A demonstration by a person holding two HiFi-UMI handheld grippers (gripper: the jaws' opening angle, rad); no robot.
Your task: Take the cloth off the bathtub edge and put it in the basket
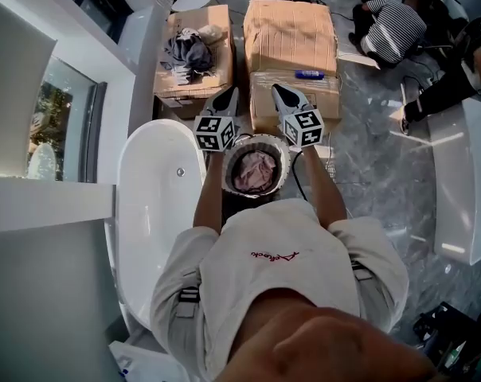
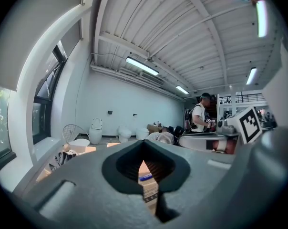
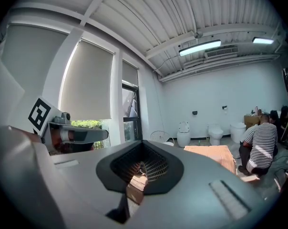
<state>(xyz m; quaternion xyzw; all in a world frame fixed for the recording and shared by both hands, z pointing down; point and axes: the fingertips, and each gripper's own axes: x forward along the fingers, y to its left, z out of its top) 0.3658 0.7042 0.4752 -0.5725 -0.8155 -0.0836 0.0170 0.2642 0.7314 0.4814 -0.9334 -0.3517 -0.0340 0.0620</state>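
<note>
Beyond basket, two cardboard boxes

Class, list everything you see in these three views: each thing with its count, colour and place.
bathtub: one, white, left of the basket
basket: one, pale, on the floor before the person
cloth: one, pink, inside the basket
cardboard boxes: two, brown, beyond the basket
clothes: one heap, grey, on the left box
seated person: one, striped shirt, far right
left gripper: one, grey, shut, empty
right gripper: one, grey, shut, empty
</note>
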